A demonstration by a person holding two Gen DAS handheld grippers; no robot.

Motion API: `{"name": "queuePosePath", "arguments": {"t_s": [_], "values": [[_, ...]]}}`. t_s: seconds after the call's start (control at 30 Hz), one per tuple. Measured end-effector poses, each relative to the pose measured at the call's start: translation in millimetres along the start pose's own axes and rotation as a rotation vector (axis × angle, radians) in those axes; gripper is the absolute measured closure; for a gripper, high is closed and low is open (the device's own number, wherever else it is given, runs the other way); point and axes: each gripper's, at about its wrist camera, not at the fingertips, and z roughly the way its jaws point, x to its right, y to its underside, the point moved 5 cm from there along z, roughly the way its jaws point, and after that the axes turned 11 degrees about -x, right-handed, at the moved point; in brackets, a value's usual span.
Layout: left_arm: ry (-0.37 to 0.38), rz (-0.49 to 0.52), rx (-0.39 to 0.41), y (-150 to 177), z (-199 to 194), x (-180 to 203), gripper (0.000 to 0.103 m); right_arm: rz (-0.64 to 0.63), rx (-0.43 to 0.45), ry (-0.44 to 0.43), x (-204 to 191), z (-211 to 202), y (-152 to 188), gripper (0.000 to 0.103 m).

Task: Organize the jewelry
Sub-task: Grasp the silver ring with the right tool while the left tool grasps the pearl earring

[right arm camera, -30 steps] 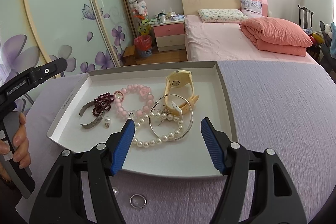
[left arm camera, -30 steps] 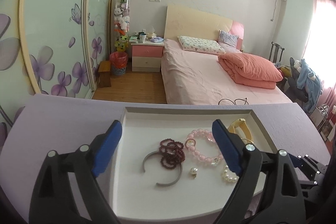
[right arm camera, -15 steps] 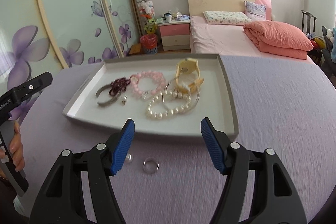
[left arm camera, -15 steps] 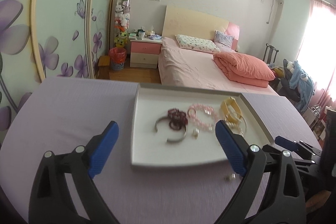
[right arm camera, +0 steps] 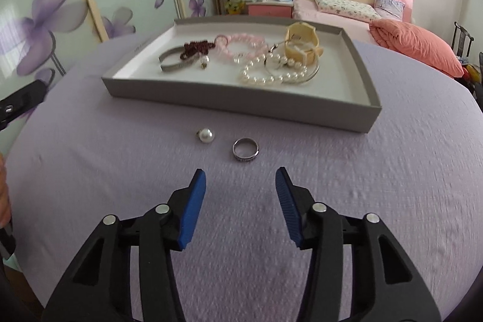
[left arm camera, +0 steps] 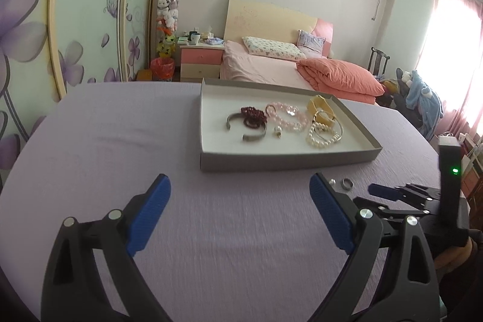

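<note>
A grey tray (right arm camera: 241,107) with a white inside stands on the lilac table and holds a silver cuff (right arm camera: 178,64), dark red beads (right arm camera: 194,47), a pink bead bracelet (right arm camera: 244,43), a pearl bracelet (right arm camera: 271,74) and a cream watch (right arm camera: 302,43). A pearl earring (right arm camera: 206,135) and a silver ring (right arm camera: 245,149) lie on the cloth in front of the tray. My right gripper (right arm camera: 240,181) is open and empty, just short of the ring. My left gripper (left arm camera: 240,195) is open and empty, well back from the tray (left arm camera: 286,162). The ring also shows in the left wrist view (left arm camera: 346,183).
The table is covered with a lilac cloth (right arm camera: 392,171). The right gripper's body (left arm camera: 422,201) shows at the right of the left wrist view. Beyond the table are a pink bed (left arm camera: 271,65), a nightstand (left arm camera: 200,59) and flowered wardrobe doors (left arm camera: 75,35).
Both grippers have pulled back from over the tray toward the near side of the table. The ring and pearl earring now lie just ahead of the right gripper. Both stay open.
</note>
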Motion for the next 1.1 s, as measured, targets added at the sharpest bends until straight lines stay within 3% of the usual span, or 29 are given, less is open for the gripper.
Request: {"name": "queuePosePath", "arguments": {"t_s": [0.43,0.77,0.83,1.1], "values": [[0.011,0.017,-0.017,12.3,-1.3,3.9,0.010,0.002,-0.006,0.048,-3.6,17.9,-24.1,0.069],[0.013,0.020,-0.045,15.2,8.0,10.3,0.010,0.001,-0.007,0.044,-1.9,17.5,-24.9,0.072],[0.011,0.021,-0.051,16.0,9.6,11.4,0.010,-0.001,-0.007,0.049,-1.4,16.8,-24.0,0.081],[-0.001,0.054,-0.079,17.9,18.8,24.8,0.010,0.029,-0.007,0.052,7.5,10.9,-16.0,0.081]]}}
